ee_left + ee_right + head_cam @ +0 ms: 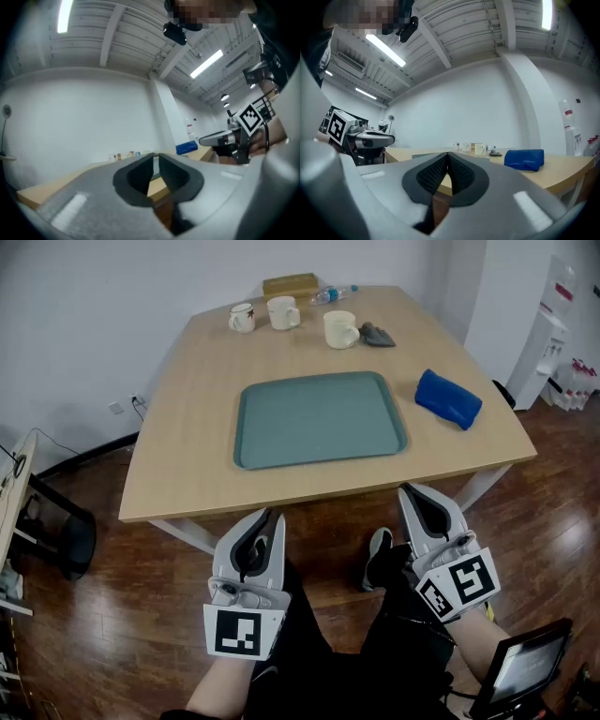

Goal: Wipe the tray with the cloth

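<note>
**A:** Tray position?

**B:** The teal tray [319, 418] lies flat in the middle of the wooden table [178, 456], long side toward the person. Its surface is bare.

**A:** Cloth?

**B:** The blue cloth [448, 397] is bunched into a roll. It sits on the table to the right of the tray, apart from it and near the table's right edge. Neither gripper touches it.

**A:** Left gripper?

**B:** The left gripper [266, 516] is held low, in front of the table's near edge and over the person's lap. In its own view the jaws stand a narrow slit apart. Only the table edge shows through the gap, and nothing is gripped.

**A:** Right gripper?

**B:** The right gripper [412, 491] is also short of the near edge, below the tray's right corner. Its pads meet at the tips, closed on nothing.

**A:** Other items?

**B:** At the far end of the table:
- Three mugs in a loose row: a small white mug [242, 317], a second white mug [282, 312] and a cream mug [340, 329].
- A grey rag [377, 335] just right of the cream mug.
- A plastic bottle [330, 294] on its side behind the mugs.
- A tan box [291, 284] at the far edge.
</note>
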Tool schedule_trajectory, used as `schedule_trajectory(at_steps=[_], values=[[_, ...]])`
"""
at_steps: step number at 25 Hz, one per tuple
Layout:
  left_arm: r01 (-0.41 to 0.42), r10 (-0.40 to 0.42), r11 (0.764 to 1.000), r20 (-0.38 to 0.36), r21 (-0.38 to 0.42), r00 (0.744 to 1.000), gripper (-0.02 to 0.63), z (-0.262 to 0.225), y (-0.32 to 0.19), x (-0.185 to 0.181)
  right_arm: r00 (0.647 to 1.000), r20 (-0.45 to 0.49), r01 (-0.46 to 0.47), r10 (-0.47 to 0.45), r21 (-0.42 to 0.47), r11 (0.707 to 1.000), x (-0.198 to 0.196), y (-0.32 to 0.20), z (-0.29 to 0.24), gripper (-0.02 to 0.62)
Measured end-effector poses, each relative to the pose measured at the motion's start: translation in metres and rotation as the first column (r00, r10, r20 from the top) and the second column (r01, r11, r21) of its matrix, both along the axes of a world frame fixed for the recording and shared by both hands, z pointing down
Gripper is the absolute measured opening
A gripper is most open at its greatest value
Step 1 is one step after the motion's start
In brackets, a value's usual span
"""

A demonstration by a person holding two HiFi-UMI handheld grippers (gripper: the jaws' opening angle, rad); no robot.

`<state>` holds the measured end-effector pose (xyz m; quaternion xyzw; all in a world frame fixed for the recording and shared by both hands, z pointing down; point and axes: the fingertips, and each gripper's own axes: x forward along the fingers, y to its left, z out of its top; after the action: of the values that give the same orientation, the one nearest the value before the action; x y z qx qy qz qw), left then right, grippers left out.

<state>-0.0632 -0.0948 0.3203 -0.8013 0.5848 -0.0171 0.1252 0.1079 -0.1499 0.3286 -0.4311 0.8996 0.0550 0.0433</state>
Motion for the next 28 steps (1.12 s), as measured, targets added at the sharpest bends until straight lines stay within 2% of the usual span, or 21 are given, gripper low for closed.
schedule_trajectory(at_steps=[3, 8, 10, 13, 15, 17, 20, 23, 25, 26, 28], values=[[0.012, -0.012, 1.000, 0.033, -0.023, 0.999, 0.038, -0.004, -0.007, -0.008, 0.999, -0.032, -0.009, 0.009, 0.019, 1.000, -0.002, -0.006, -0.007, 0.005], [0.033, -0.036, 0.997, -0.040, -0.074, 0.999, 0.060, -0.024, -0.049, -0.034, 0.995, -0.098, -0.033, 0.037, 0.039, 0.999, 0.002, -0.042, -0.029, 0.005], [0.028, -0.034, 0.991, -0.042, -0.129, 0.999, 0.110, -0.023, -0.071, -0.048, 0.991, -0.130, -0.038, 0.041, 0.021, 0.999, 0.012, -0.065, -0.035, 0.023], [0.026, -0.030, 0.962, -0.010, -0.273, 1.000, 0.118, -0.008, -0.110, -0.080, 0.967, -0.246, -0.071, 0.061, -0.033, 0.997, 0.039, -0.112, -0.036, 0.108], [0.011, -0.012, 0.916, 0.000, -0.400, 1.000, 0.121, 0.007, -0.134, -0.100, 0.941, -0.328, -0.116, 0.084, -0.078, 0.990, 0.069, -0.150, -0.035, 0.151], [-0.033, 0.025, 0.850, -0.022, -0.526, 0.999, 0.144, 0.024, -0.152, -0.111, 0.917, -0.392, -0.138, 0.069, -0.151, 0.979, 0.098, -0.185, -0.029, 0.186], [-0.085, 0.075, 0.744, -0.044, -0.663, 0.996, 0.165, 0.042, -0.174, -0.113, 0.889, -0.457, -0.117, -0.035, -0.299, 0.947, 0.119, -0.222, -0.013, 0.252], [-0.135, 0.129, 0.624, -0.068, -0.770, 0.989, 0.176, 0.061, -0.191, -0.102, 0.841, -0.517, -0.103, -0.161, -0.445, 0.890, 0.122, -0.249, 0.017, 0.312], [-0.131, 0.150, 0.558, -0.056, -0.819, 0.987, 0.176, 0.074, -0.197, -0.097, 0.791, -0.568, -0.135, -0.225, -0.522, 0.842, 0.126, -0.261, 0.046, 0.316], [-0.119, 0.160, 0.535, -0.038, -0.836, 0.986, 0.176, 0.080, -0.198, -0.096, 0.763, -0.598, -0.158, -0.246, -0.542, 0.825, 0.130, -0.266, 0.058, 0.302], [-0.096, 0.179, 0.507, -0.004, -0.856, 0.984, 0.175, 0.087, -0.200, -0.095, 0.707, -0.648, -0.191, -0.284, -0.562, 0.805, 0.135, -0.270, 0.074, 0.179]])
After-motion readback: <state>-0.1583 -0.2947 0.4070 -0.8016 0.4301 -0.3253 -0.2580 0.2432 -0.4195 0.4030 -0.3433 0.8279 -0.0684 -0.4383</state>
